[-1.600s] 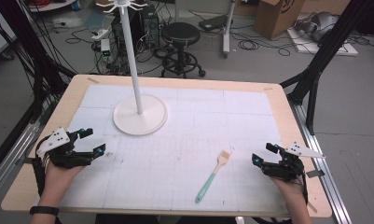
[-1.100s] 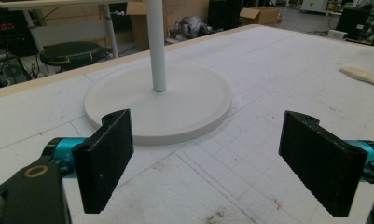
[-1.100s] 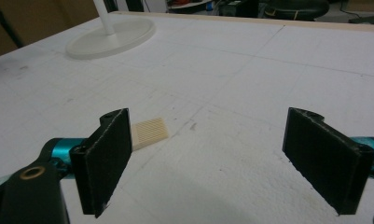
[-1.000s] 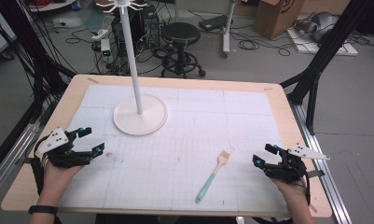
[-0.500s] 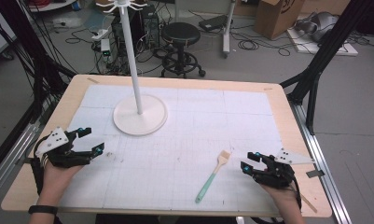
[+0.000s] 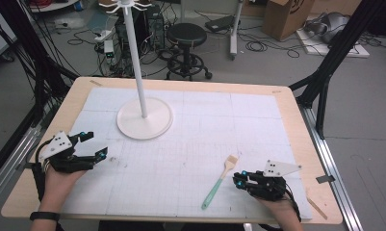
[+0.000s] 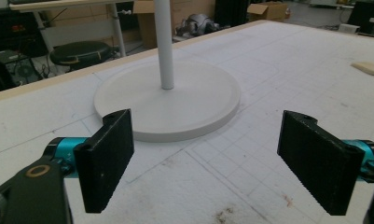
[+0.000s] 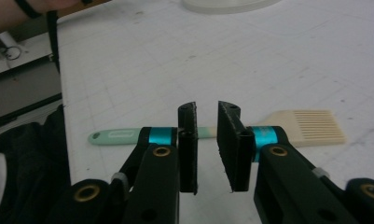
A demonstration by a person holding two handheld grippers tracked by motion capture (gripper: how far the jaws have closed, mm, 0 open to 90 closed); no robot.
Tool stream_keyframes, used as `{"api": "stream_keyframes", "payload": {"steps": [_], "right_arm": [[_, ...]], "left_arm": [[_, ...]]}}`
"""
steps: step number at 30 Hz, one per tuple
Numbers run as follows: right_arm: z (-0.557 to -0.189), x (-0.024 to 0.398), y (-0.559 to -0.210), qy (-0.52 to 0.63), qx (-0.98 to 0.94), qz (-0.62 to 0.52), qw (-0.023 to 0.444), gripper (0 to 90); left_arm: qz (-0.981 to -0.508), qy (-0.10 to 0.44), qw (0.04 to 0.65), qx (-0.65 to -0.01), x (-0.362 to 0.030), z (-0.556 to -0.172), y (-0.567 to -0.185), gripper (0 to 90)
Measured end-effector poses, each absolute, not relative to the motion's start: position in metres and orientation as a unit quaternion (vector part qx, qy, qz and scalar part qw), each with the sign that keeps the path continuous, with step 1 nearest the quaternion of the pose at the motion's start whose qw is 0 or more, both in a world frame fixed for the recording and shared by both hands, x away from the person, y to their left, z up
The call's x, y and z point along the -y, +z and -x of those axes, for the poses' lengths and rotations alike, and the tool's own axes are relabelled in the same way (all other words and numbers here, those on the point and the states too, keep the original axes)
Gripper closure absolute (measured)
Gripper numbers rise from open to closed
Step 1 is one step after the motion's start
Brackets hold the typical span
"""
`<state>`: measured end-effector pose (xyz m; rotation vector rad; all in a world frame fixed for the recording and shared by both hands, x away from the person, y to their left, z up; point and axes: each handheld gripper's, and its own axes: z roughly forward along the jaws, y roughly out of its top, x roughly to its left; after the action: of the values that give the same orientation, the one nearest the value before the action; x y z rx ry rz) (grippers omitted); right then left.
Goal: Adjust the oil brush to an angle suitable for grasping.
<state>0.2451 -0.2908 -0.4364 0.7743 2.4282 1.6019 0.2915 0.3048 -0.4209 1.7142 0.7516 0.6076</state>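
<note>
Right claw [image 6: 237,179]: jaws just closing, narrow gap, nothing gripped, apparently just short of the brush [image 6: 220,181] handle.
Left claw [image 6: 95,147]: wide open, empty, above the desk [image 6: 287,103].

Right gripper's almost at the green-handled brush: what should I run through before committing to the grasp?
1. Brush reachable: the pastry brush with mint-green handle and cream bristles lies flat on the white gridded mat, nothing on it. Ok.
2. Right gripper lined up: the handle runs crosswise just beyond its fingers. Ok.
3. Finger gap: the jaws have just been closing, and a narrow gap is left with nothing in it; whether the handle fits is unclear. Cannot tell.
4. Contact with the brush: none yet. Ok.
5. Left gripper out of the way: open at the mat's left side, near the white round-based stand. Ok.
</note>
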Motion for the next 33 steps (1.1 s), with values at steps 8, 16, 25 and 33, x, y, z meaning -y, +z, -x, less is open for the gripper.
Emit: {"api": "stream_keyframes", "payload": {"steps": [8,16,25,33], "right_arm": [[-0.240,0.272,-0.443,0.511,-0.832,-0.213,0.032,89.6],[-0.238,0.248,-0.449,0.459,-0.872,-0.169,0.008,90.0],[-0.239,0.227,-0.450,0.421,-0.896,-0.142,0.017,90.0],[-0.248,0.205,-0.446,0.406,-0.904,-0.133,0.030,90.0]], "left_arm": [[-0.727,0.261,0.550,-0.319,-0.305,-0.292,-0.422,19.3],[-0.727,0.261,0.548,-0.321,-0.305,-0.292,-0.422,19.2],[-0.728,0.261,0.547,-0.321,-0.304,-0.292,-0.422,19.3],[-0.730,0.262,0.545,-0.319,-0.304,-0.292,-0.422,19.5]]}}
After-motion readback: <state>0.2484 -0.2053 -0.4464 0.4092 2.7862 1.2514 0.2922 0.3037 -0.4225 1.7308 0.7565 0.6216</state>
